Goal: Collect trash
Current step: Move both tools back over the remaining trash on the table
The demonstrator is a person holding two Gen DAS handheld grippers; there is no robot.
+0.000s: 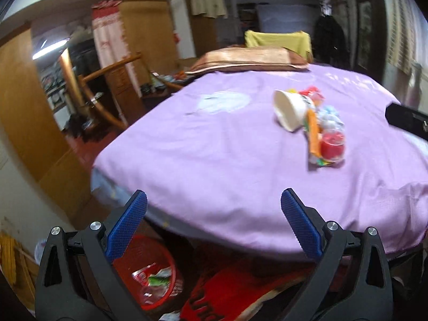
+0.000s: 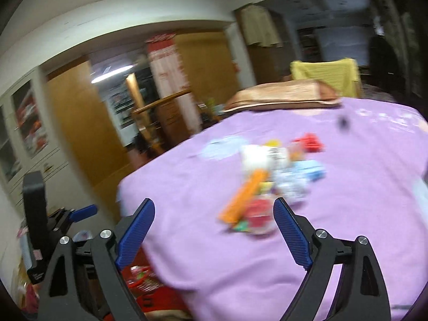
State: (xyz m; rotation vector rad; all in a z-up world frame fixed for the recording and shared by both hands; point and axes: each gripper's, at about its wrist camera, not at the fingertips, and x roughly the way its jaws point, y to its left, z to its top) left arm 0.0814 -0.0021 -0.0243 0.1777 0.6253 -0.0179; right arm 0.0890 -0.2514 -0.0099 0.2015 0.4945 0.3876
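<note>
A pile of trash lies on the purple bedspread [image 1: 214, 139]: a white paper cup [image 1: 290, 108] on its side, an orange wrapper [image 1: 313, 131], a clear cup with red contents [image 1: 332, 144] and several colourful wrappers. My left gripper [image 1: 214, 208] is open and empty over the bed's near corner, above a red bin [image 1: 152, 264] that holds some wrappers. My right gripper [image 2: 214, 214] is open and empty, just short of the pile, with the orange wrapper [image 2: 242, 196] and the red cup [image 2: 258, 215] between its fingers' line. The right view is blurred.
A brown pillow [image 1: 248, 60] and a yellow cloth [image 1: 278, 41] lie at the bed's far end. Wooden doors [image 1: 29, 112] and a wooden rail stand to the left. A red mat [image 1: 240, 291] lies on the floor by the bin. The left gripper [image 2: 80, 212] shows in the right view.
</note>
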